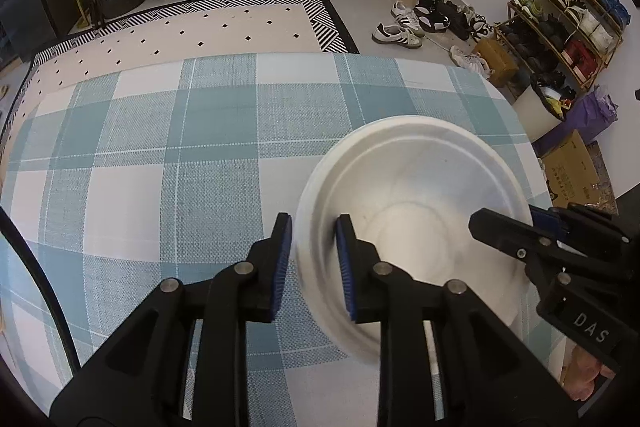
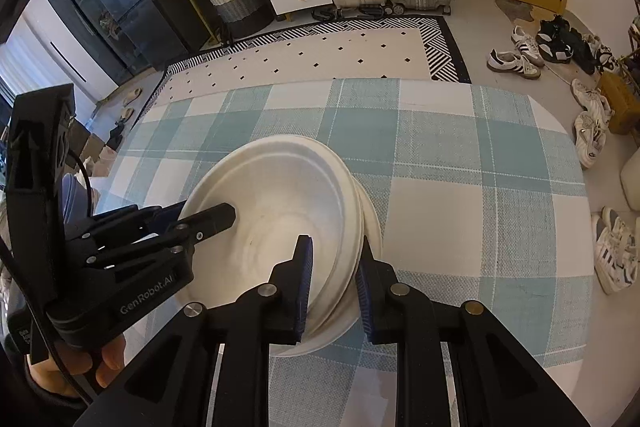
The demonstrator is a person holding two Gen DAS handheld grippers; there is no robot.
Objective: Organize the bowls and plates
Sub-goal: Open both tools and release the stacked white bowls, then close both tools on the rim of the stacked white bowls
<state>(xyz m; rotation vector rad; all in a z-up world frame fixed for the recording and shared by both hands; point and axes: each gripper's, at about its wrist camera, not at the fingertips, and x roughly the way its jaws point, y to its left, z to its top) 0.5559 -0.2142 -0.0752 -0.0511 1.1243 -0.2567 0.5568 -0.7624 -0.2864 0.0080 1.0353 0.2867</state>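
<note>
A: Report the position of the dishes.

B: A white bowl (image 2: 280, 203) sits tilted in a stack with a plate (image 2: 370, 227) under it, on the table (image 1: 160, 147) with the blue-and-white checked cloth. In the left wrist view the stack lies toward the right side of the table.

A: State of the left gripper (image 1: 314, 263)?

B: Fingers part open, set astride the near-left rim of the bowl (image 1: 412, 195), one pad outside and one inside. The rim is blurred, so contact cannot be confirmed.

A: State of the right gripper (image 2: 334, 279)?

B: Fingers part open, straddling the right edge of the stack: one pad inside the bowl, the other outside the rims. The pads stand just beside the rims; a firm grip cannot be confirmed.
</note>
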